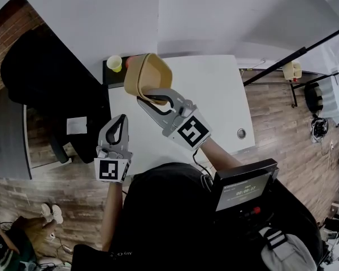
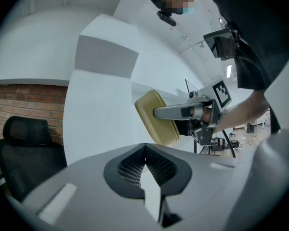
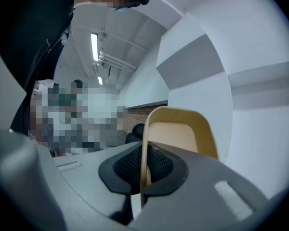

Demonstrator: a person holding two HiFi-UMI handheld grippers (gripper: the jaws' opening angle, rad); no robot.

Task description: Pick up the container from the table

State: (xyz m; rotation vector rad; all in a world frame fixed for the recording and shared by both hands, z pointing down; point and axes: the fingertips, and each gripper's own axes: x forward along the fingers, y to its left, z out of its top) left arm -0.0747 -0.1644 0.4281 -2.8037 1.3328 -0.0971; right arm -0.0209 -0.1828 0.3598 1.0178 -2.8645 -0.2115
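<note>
A tan, rounded-square container (image 1: 148,75) hangs tilted on its side above the white table (image 1: 214,95), its open side facing right. My right gripper (image 1: 151,98) is shut on its near rim. In the right gripper view the thin rim (image 3: 143,167) runs upright between the black pads, with the container's hollow (image 3: 176,134) beyond. My left gripper (image 1: 120,123) hovers at the table's left front edge, shut with nothing in it. The left gripper view shows the container (image 2: 156,117) from underneath, with the right gripper (image 2: 183,112) holding it.
A small yellow cup (image 1: 114,63) stands at the table's far left corner. A black chair (image 1: 39,78) sits left of the table. The tabletop has a round grommet (image 1: 241,133) near its right edge. A black pole (image 1: 294,55) slants at the right.
</note>
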